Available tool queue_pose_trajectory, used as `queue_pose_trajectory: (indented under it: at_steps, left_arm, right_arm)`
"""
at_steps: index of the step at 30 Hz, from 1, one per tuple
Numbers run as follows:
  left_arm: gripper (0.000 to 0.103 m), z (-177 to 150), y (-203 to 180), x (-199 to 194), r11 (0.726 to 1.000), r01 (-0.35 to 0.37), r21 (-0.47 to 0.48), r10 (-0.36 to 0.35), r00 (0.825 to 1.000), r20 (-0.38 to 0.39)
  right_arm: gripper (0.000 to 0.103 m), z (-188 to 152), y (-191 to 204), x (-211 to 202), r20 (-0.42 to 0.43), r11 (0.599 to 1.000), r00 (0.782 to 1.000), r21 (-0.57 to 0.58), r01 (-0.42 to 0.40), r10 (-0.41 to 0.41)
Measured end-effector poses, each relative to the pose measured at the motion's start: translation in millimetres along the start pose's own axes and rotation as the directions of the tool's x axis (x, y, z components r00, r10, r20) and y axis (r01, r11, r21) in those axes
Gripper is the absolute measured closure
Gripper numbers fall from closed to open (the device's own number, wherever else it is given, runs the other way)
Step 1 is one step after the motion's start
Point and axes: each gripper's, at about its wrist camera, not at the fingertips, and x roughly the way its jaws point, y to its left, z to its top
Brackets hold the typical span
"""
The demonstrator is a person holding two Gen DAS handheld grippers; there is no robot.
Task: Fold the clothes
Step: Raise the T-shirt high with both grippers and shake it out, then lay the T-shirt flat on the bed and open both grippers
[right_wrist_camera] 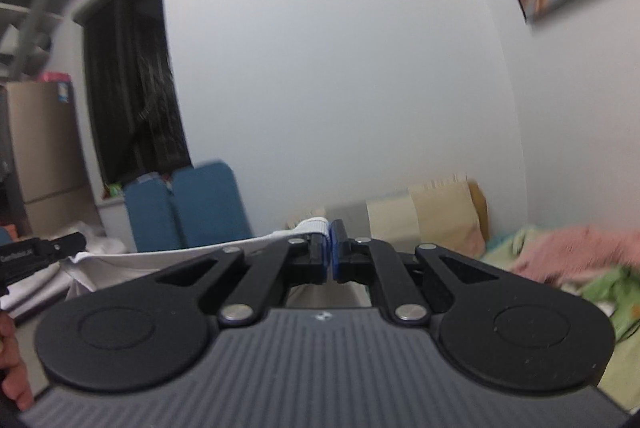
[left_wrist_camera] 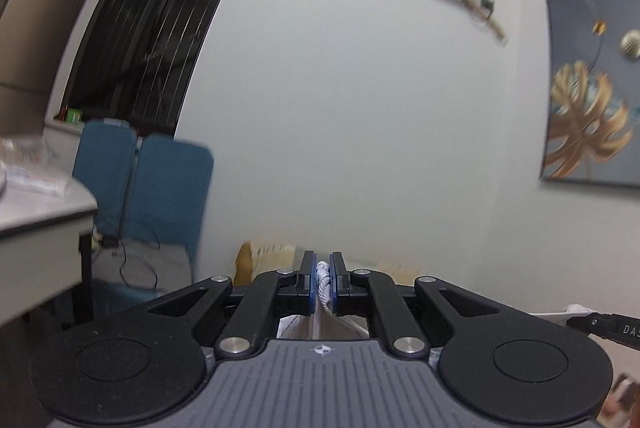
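Left tongs [left_wrist_camera: 322, 282] and right tongs [right_wrist_camera: 331, 252] pinch white garment [right_wrist_camera: 168, 260]

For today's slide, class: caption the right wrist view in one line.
Right gripper shut on a white garment stretched toward the left gripper, lifted before a blue chair.

White wall [left_wrist_camera: 340, 108], dark window [left_wrist_camera: 140, 28]
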Motion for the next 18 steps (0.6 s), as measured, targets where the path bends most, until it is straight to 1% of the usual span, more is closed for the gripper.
queue_pose_trajectory:
  at_steps: [2, 4, 6, 7, 9, 11, 13, 15, 16, 18]
  left_arm:
    - [0.096, -49, 17, 60, 1.000, -0.027, -0.001, 0.027, 0.998, -0.054]
    - [0.096, -100, 34, 118, 0.998, -0.055, 0.007, 0.055, 0.992, -0.117]
    - [0.096, -151, 48, 172, 0.997, -0.076, 0.030, 0.081, 0.977, -0.196]
    - [0.096, -176, 56, 198, 0.995, -0.086, 0.042, 0.094, 0.968, -0.234]
    - [0.096, -227, 74, 239, 0.993, -0.095, 0.065, 0.111, 0.946, -0.304]
    - [0.096, -272, 89, 271, 0.991, -0.106, 0.077, 0.127, 0.921, -0.369]
    - [0.096, -308, 103, 293, 0.990, -0.115, 0.084, 0.140, 0.897, -0.419]
    - [0.096, -338, 115, 307, 0.990, -0.115, 0.079, 0.138, 0.876, -0.462]
    - [0.095, -349, 120, 312, 0.990, -0.114, 0.080, 0.139, 0.867, -0.478]
    - [0.093, -358, 125, 319, 0.990, -0.114, 0.083, 0.140, 0.851, -0.506]
  right_arm:
    - [0.098, -39, -16, 58, -0.050, 1.000, 0.998, 0.005, 0.022, -0.022]
    - [0.098, -84, -32, 116, -0.105, 0.999, 0.993, -0.004, 0.046, -0.046]
    - [0.098, -131, -48, 169, -0.155, 0.998, 0.986, -0.012, 0.067, -0.068]
    - [0.098, -154, -56, 194, -0.181, 0.997, 0.981, -0.017, 0.074, -0.076]
    - [0.098, -201, -67, 235, -0.235, 0.995, 0.967, -0.030, 0.094, -0.098]
    - [0.098, -245, -80, 266, -0.303, 0.992, 0.945, -0.037, 0.117, -0.123]
    - [0.098, -281, -91, 286, -0.365, 0.990, 0.921, -0.027, 0.136, -0.137]
    - [0.097, -305, -99, 296, -0.410, 0.989, 0.901, -0.008, 0.150, -0.140]
    - [0.097, -312, -104, 299, -0.429, 0.988, 0.892, -0.001, 0.154, -0.140]
    - [0.096, -322, -109, 303, -0.464, 0.988, 0.876, 0.015, 0.153, -0.129]
